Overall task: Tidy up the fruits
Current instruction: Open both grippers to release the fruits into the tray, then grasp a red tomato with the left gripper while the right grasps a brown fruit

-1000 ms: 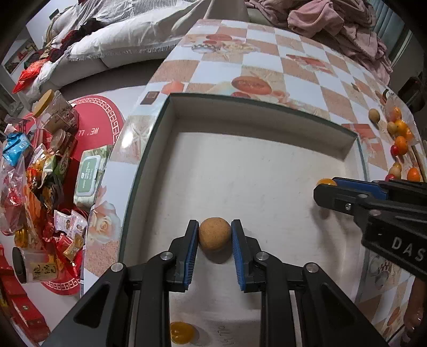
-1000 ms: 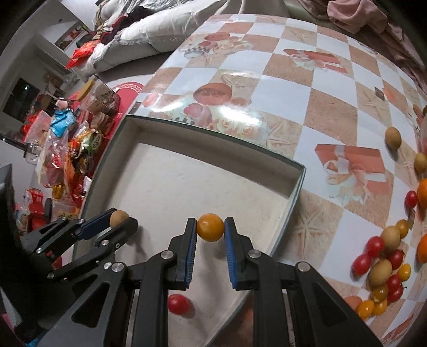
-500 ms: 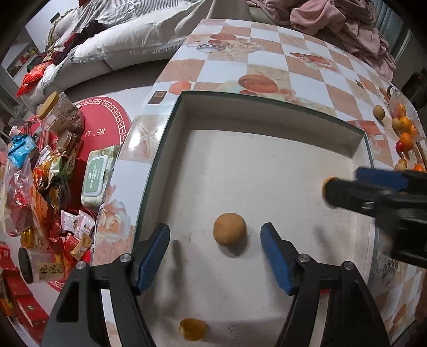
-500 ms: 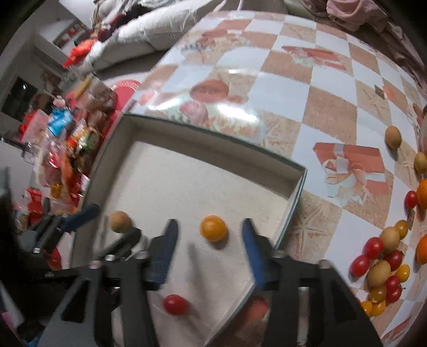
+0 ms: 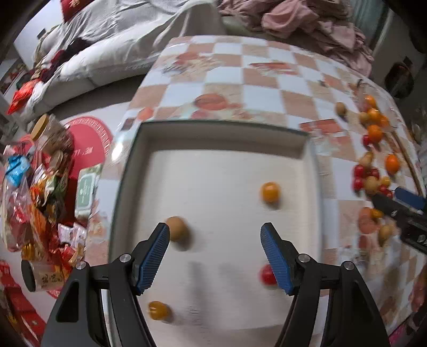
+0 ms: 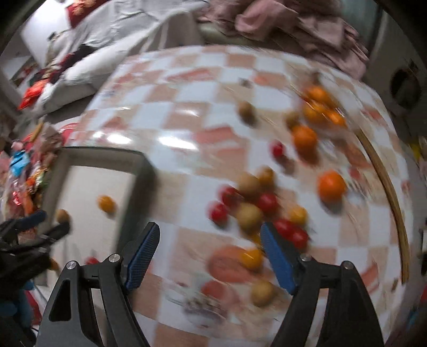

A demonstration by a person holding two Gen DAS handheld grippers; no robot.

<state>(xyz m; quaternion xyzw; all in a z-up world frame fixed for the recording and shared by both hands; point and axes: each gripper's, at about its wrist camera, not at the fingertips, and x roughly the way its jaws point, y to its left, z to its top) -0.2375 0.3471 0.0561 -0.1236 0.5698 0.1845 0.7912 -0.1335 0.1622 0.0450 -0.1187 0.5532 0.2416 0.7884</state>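
Observation:
A white tray with a dark rim (image 5: 213, 125) holds a brown fruit (image 5: 177, 229), an orange fruit (image 5: 270, 191), a red tomato (image 5: 267, 275) and a small yellow fruit (image 5: 158, 310). My left gripper (image 5: 214, 235) hangs open above the tray floor, and the brown fruit lies loose beside its left finger. My right gripper (image 6: 210, 235) is over the checkered table to the right of the tray (image 6: 145, 170). Its jaws are opening with nothing between them. A loose pile of red tomatoes (image 6: 267, 202), brown fruits (image 6: 249, 215) and oranges (image 6: 331, 185) lies just beyond it. The right wrist view is blurred.
Snack packets and jars (image 5: 40, 186) crowd the floor left of the table, next to a red mat (image 5: 88, 138). A sofa with bedding (image 5: 112, 48) and pink clothes (image 5: 307, 24) lie beyond the table. A wooden strip (image 6: 389, 192) curves along the table's right side.
Both grippers opened and let go of their fruits in the tray, the left the brown one, the right the orange one. The left lifted a little; the right swung right over the table's fruit pile.

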